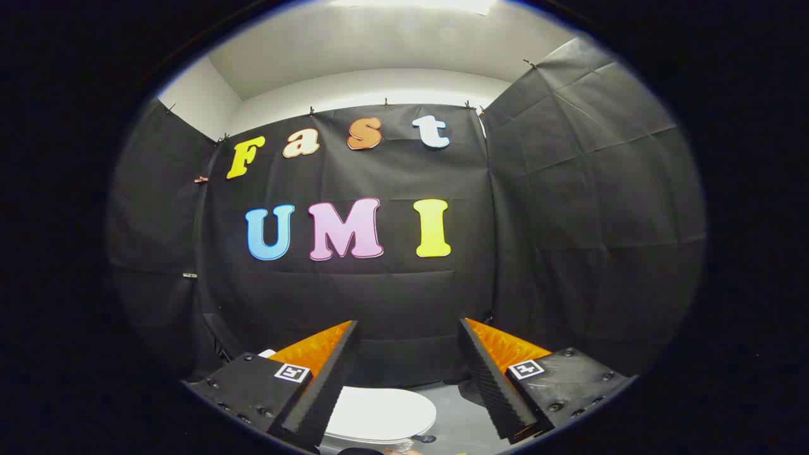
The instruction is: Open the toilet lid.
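Creased black cloth wall (392, 297), gripper (407, 332) fingers spread, smooth rounded toilet lid (382, 414) closed below

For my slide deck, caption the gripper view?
Open gripper held above a closed toilet lid, facing the booth's black cloth wall.

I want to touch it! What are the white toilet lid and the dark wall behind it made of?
The toilet lid, low between the open gripper's fingers, looks like smooth, slightly glossy hard plastic, though I can't be certain. The wall looks like thin matte black cloth: it shows creases and hangs from clips.
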